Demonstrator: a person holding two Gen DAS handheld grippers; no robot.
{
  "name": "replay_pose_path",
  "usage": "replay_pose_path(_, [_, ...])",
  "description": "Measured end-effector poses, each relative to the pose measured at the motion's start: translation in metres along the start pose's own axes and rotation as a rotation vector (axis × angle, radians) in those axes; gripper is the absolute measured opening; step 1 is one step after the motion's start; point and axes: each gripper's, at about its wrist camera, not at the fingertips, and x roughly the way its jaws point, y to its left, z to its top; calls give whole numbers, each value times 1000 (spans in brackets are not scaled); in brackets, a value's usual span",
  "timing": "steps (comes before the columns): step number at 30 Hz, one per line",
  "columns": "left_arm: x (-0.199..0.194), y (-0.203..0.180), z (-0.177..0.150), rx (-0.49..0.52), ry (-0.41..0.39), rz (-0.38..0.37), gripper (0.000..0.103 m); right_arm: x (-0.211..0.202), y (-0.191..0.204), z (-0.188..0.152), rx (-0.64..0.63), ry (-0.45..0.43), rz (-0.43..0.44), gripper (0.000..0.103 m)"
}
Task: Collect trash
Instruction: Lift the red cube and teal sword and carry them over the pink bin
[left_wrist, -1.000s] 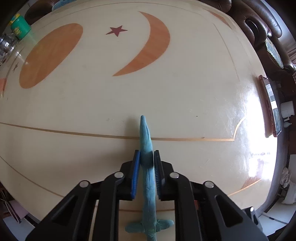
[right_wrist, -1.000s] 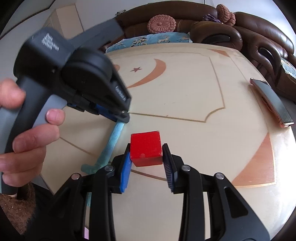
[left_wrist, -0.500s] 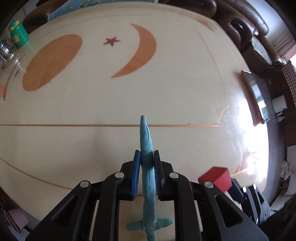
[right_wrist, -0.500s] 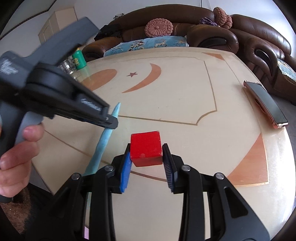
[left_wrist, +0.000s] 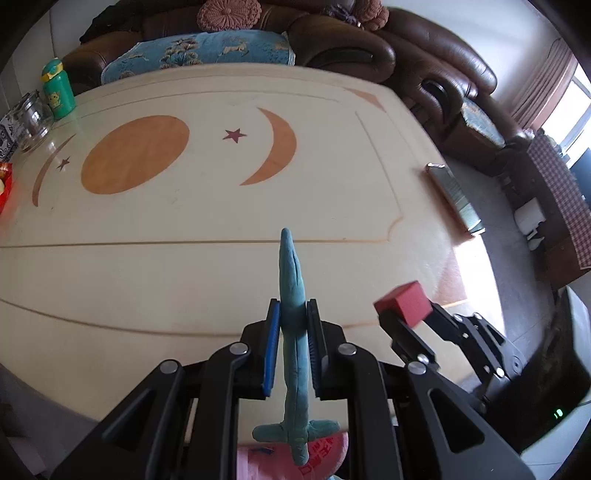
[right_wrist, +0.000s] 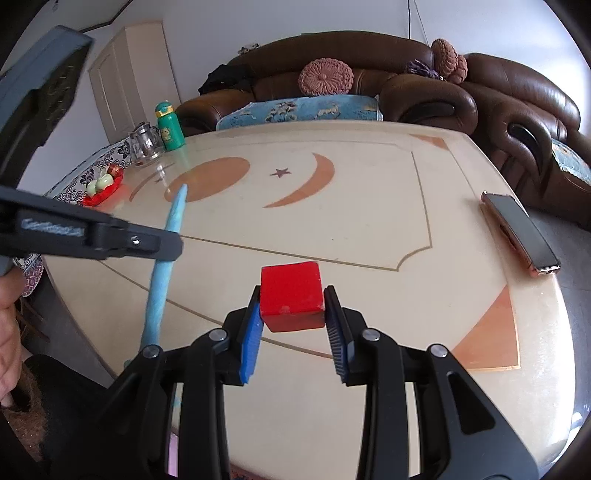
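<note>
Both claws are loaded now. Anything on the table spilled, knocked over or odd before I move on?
Nothing spilled or toppled. One oddity: the phone lies at the right edge of the table, its near end about at the rim. The green bottle and glass jar stand upright.

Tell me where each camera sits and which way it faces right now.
Left wrist: on the left gripper, angled down across the table toward the sofa; its fingers clamp a teal clay strip.
Right wrist: on the right gripper, same heading; fingers hold a red cube; a hand shows at the left edge.
Shared: both grippers, strip, cube, phone, green bottle.
</note>
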Motion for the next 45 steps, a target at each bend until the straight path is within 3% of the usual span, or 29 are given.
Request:
replay_pose_path(8, [-63, -8, -41, 91, -87, -23, 15, -34, 20, -1, -50, -47, -49, 33])
replay_pose_path(21, [-96, -3, -123, 131, -100, -27, 15, -119, 71, -36, -102, -54, -77, 33])
replay_pose_path(30, [-98, -9, -175, 186, -84, -48, 15, -147, 97, -77, -111, -10, -90, 33])
replay_pose_path(45, [-57, 6, -225, 174, 7, -89, 15, -124, 111, -144, -90, 140, -97, 32])
